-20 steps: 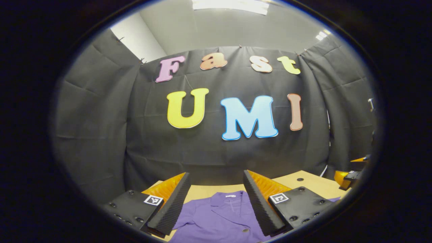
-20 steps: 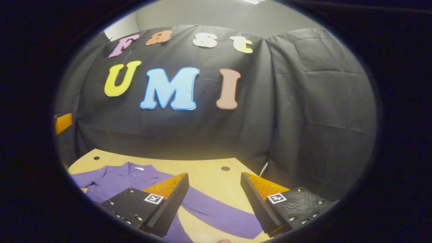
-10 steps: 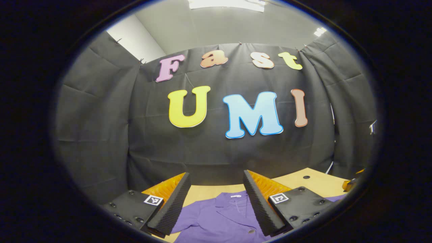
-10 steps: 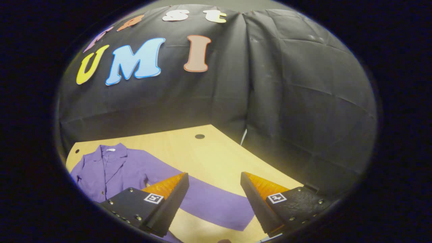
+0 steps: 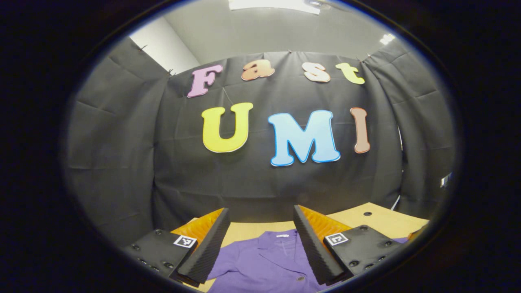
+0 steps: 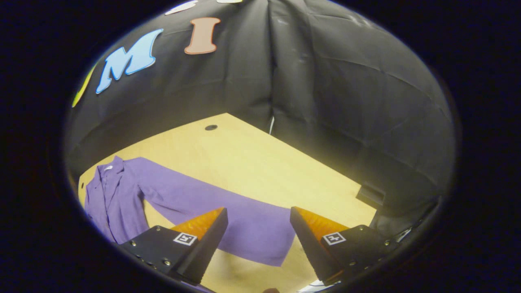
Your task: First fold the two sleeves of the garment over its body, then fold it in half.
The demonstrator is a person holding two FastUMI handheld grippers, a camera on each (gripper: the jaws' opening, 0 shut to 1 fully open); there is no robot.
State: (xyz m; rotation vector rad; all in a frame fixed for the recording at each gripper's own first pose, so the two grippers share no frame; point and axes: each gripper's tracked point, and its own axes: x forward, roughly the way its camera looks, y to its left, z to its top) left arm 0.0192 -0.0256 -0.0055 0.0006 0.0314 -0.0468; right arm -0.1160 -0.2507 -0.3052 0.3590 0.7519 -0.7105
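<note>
Right hand-held gripper point(image 6: 258, 221) tipped down over purple sleeve point(image 6: 228, 211).

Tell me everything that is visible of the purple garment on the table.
The purple garment lies flat and unfolded on the light wooden table. It looks like soft, matte cloth with a lapel collar, a small white tag inside the neck and a button on the front. One long sleeve stretches straight out over the table, its cuff end between the open fingers of the right gripper. The left gripper hovers open near the collar. Neither is seen touching it.
</note>
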